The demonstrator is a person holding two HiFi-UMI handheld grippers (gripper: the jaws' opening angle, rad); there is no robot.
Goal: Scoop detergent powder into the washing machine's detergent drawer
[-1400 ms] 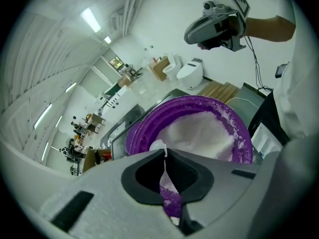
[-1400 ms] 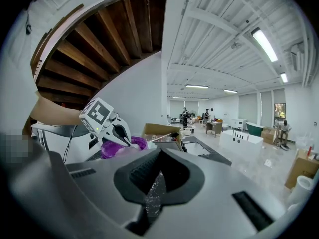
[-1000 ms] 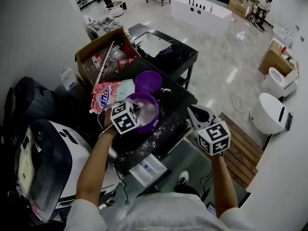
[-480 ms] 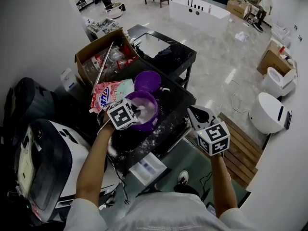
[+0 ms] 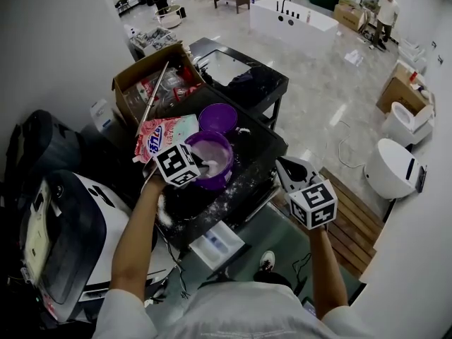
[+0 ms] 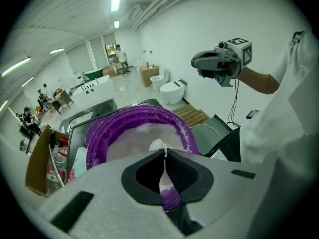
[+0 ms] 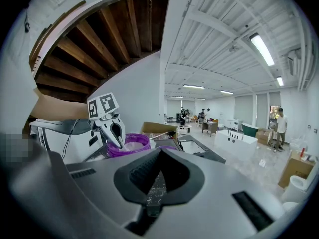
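Since creeping up-left a touch over the last second, left tool (image 6: 165, 156) now further over the purple tub (image 5: 222, 179) on the worktop (image 5: 251, 162), pinched tight on the scoop (image 6: 158, 145) handle, scoop end in the powder (image 5: 212, 154). Probably loading; fill hard to see. Right tool (image 7: 159, 156) jaws together, nothing held, off aside. Drawer (image 5: 219, 244) pulled out below, unfed.

The tub (image 5: 212, 157) stands on the surface (image 5: 247, 164), with the detergent bag (image 5: 161, 136) just left of it and a lid (image 5: 217, 117) just behind. The scoop (image 6: 169, 193) in the left hand-held gripper (image 6: 165, 153) reaches into the tub. The washing machine (image 5: 67, 239) stands left of the surface, and the detergent drawer (image 5: 219, 244) lies before its near edge.
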